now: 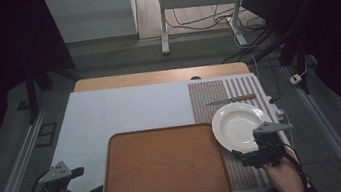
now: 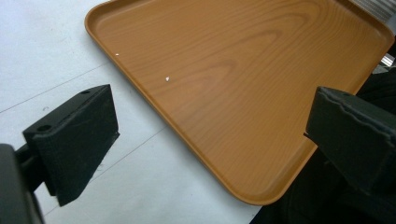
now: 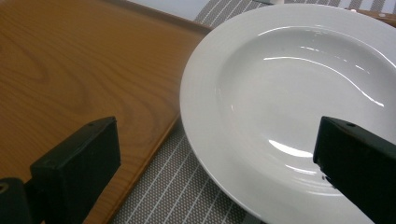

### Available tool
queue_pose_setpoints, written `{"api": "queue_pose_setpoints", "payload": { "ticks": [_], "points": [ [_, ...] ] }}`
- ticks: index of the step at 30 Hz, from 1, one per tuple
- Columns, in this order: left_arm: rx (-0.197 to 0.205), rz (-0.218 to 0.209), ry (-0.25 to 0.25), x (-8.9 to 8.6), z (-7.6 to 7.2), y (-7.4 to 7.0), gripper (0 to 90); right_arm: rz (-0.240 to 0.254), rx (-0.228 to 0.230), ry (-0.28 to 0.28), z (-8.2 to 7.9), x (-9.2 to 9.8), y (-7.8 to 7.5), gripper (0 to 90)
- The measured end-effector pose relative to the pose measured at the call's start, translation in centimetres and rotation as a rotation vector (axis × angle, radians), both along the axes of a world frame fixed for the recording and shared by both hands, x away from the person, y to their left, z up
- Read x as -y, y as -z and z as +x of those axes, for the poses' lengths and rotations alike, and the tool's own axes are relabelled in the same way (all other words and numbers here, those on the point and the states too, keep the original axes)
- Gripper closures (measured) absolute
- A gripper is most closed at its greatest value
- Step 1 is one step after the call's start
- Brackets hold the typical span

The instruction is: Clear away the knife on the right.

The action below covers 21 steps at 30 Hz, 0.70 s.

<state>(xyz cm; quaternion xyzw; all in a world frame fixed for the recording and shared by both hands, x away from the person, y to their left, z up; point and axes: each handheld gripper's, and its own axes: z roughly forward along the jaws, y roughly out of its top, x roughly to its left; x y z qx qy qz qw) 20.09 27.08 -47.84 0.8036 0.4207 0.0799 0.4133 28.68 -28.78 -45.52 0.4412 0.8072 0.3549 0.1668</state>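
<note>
1. Approach stage, by the look of things: right gripper [image 1: 261, 151] hovering at the near rim of the round white ceramic deep plate [image 1: 237, 125], jaws spread wide and gripping nothing, one jaw over the plate's bowl, the other out over the gap toward the tray.
2. Plate resting on the grey striped woven placemat [image 1: 224, 99] at the right of the table [image 1: 110, 115], left rim just beside the right edge of the rectangular orange-brown wood-grain tray [image 1: 163, 166], seemingly a little over it in the right gripper view.
3. Left gripper [image 1: 77, 185] held low at the near left corner of the tray, jaws likewise wide apart and empty, pointed across the tray's bare surface.
4. Likely aim, judging from the layout: plate onto the tray. Not yet grasped.
5. Next move, as a judgement: lowering the right jaws astride the plate's near rim, one inside and one beneath the lip, then closing firmly before any lift; thin glazed rim probably slippery, so a level carry needed, plus a short sideways shift over the tray's raised edge.
6. Possible use for the left gripper: steadying the tray against sliding on the pale blue table cover.
7. Count: one plate, one tray, one placemat, one wooden-handled table knife [image 1: 231, 99] lying across the placemat beyond the plate, two grippers.
8. Tray empty apart from a couple of tiny pale specks seen in the left gripper view.
</note>
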Motion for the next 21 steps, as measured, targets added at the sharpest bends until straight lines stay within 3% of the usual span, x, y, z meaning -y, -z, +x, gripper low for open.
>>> {"api": "queue_pose_setpoints", "payload": {
  "ticks": [17, 21],
  "points": [
    [0.0, 0.002, -0.001, 0.0, 0.0, 0.0, 2.4, 0.016, -0.016, 0.026, 3.5, -1.1, 0.6, 1.0],
    [-0.001, 0.002, 0.0, 0.0, 0.0, 0.0, 2.4, -0.003, -0.019, 0.027, 4.2, -1.4, 0.7, 1.0]
  ]
}}
